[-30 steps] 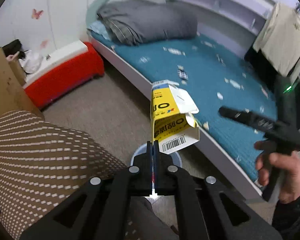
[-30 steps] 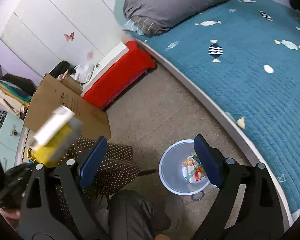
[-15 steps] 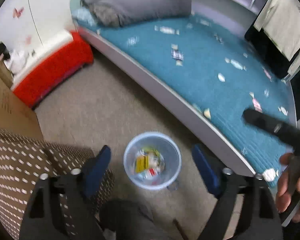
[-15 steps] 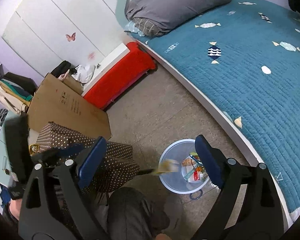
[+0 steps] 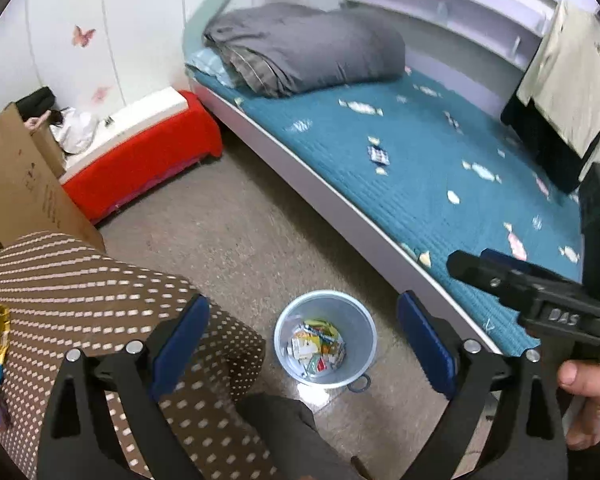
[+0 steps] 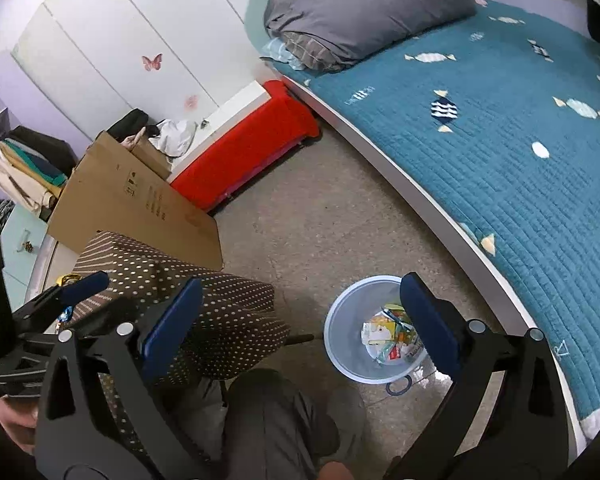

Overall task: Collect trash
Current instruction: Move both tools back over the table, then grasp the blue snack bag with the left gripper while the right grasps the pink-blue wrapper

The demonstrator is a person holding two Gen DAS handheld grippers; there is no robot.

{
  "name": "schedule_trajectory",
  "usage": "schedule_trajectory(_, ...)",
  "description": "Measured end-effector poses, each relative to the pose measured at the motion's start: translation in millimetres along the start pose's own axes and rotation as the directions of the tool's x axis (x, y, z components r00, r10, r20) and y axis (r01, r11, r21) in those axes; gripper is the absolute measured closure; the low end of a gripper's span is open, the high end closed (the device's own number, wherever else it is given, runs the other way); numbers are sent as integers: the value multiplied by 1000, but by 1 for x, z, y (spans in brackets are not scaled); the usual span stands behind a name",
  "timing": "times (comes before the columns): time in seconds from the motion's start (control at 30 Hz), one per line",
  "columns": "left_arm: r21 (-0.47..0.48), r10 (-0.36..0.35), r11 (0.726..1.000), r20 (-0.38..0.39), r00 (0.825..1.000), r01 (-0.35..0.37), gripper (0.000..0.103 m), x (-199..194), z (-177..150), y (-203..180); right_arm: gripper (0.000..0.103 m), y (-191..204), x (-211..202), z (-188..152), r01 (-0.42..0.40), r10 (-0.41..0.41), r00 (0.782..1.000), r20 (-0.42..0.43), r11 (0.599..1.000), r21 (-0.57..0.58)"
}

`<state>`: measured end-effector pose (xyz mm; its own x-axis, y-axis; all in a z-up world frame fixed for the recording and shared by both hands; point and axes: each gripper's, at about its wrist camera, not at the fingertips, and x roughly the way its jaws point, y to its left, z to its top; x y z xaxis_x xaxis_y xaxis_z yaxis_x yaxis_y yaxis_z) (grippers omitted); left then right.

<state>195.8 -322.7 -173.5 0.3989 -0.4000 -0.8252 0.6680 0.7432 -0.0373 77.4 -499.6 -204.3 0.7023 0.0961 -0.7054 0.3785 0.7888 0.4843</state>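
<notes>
A second ago the left claw [image 5: 302, 340] was clamped on a yellow and white carton; now that carton is gone from its fingers and lies in the trash bin [image 5: 358, 320], and the claw's jaws are opening with nothing between them. The right claw [image 6: 300, 320] is opening too, wide and empty. The bin is a small round pail of pale, translucent plastic with a smooth rim, standing on the speckled beige floor [image 5: 240, 240] just beside the white bed frame [image 5: 340, 200]. Inside it the trash [image 5: 316, 346] shows as a loose heap of crumpled printed packaging in yellow, white, green and red, with the yellow and white carton face visible among it in the right wrist view. A small dark ring lies on the floor touching the bin's base. Both claws have black angular arms with round rivets and flat blue pads. The bed carries a teal quilted cover [image 5: 440, 184] stitched in fine parallel ridges and printed with small candy shapes, and a soft grey folded duvet [image 5: 308, 52] sits at its head. To the left, a brown fabric with rows of pale dots [image 5: 100, 300] drapes over a rounded form, next to a flat cardboard sheet [image 5: 16, 188] and a low red-covered bench [image 5: 140, 168].
</notes>
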Motion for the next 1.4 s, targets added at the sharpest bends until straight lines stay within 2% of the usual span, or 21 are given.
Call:
schedule_trajectory(0.4, -87, 54, 995, 138, 989, -43, 10, -85, -22, 37, 6, 74, -18, -2, -43, 46, 999, 15, 988, -152)
schedule_trajectory(0.57, -145, 98, 987, 184, 978, -72, 10, -116, -36, 58, 6, 111, -23, -5, -70, 76, 997, 16, 973, -219)
schedule_trajectory(0.8, -250, 178, 961, 230, 957, -118, 10, -161, -67, 102, 6, 169, -27, -12, -133, 146, 989, 16, 936, -325)
schedule_trajectory(0.93, -319, 236, 935, 236, 943, -154, 9, -183, -90, 131, 6, 208, -26, -20, -193, 217, 976, 13, 893, -406)
schedule_trajectory(1.07, -388, 292, 903, 240, 926, -184, 9, -204, -114, 160, 6, 244, -17, -33, -217, 247, 969, -3, 845, -488)
schedule_trajectory(1.2, -452, 353, 864, 230, 907, -221, 9, -223, -141, 190, 6, 285, -2, -52, -246, 261, 963, -58, 781, -574)
schedule_trajectory(1.4, -521, 408, 815, 202, 890, -255, 9, -236, -174, 223, 6, 337, 20, -82, -293, 254, 954, -161, 664, -688)
